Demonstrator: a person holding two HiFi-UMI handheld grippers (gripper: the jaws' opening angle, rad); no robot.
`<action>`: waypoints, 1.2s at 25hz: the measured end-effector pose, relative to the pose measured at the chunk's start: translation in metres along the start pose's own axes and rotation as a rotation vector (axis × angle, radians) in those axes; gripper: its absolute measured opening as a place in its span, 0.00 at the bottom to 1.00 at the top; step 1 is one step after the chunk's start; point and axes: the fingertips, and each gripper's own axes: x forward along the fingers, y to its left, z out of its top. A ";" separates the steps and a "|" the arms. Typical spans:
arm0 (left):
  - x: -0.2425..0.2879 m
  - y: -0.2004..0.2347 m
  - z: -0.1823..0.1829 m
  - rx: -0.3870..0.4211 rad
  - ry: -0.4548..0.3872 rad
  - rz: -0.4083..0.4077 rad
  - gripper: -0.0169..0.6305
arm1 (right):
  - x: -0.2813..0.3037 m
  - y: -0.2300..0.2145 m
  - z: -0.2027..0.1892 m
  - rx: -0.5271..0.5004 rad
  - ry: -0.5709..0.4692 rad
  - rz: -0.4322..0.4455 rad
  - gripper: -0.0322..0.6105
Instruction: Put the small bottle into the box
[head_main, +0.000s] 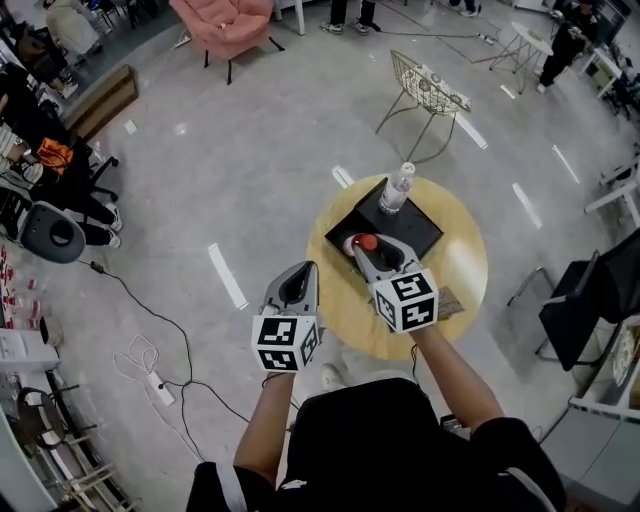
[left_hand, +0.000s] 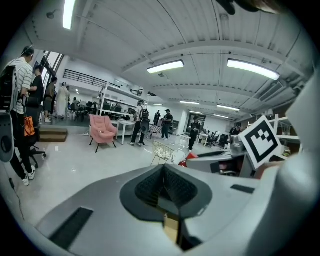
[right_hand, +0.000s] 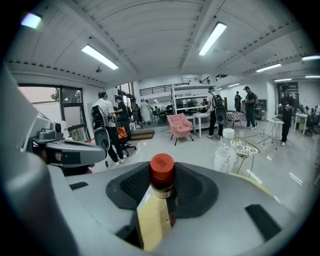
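Head view — box (head_main: 418, 228): water bottle (head_main: 397, 188) | right claw (head_main: 360, 246) — small bottle (right_hand: 161, 172)

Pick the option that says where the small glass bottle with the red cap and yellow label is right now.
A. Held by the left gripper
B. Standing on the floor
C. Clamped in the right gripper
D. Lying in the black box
C: the right gripper view shows the small red-capped bottle clamped between the jaws of the right gripper, not yet in the black box.
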 end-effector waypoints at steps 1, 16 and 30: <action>0.007 0.000 -0.001 -0.002 0.006 -0.002 0.05 | 0.005 -0.004 0.000 -0.002 0.005 0.002 0.26; 0.067 0.019 -0.039 -0.057 0.099 0.008 0.05 | 0.062 -0.036 -0.045 0.002 0.121 0.031 0.26; 0.100 0.036 -0.078 -0.104 0.168 0.035 0.05 | 0.112 -0.056 -0.087 0.015 0.216 0.052 0.26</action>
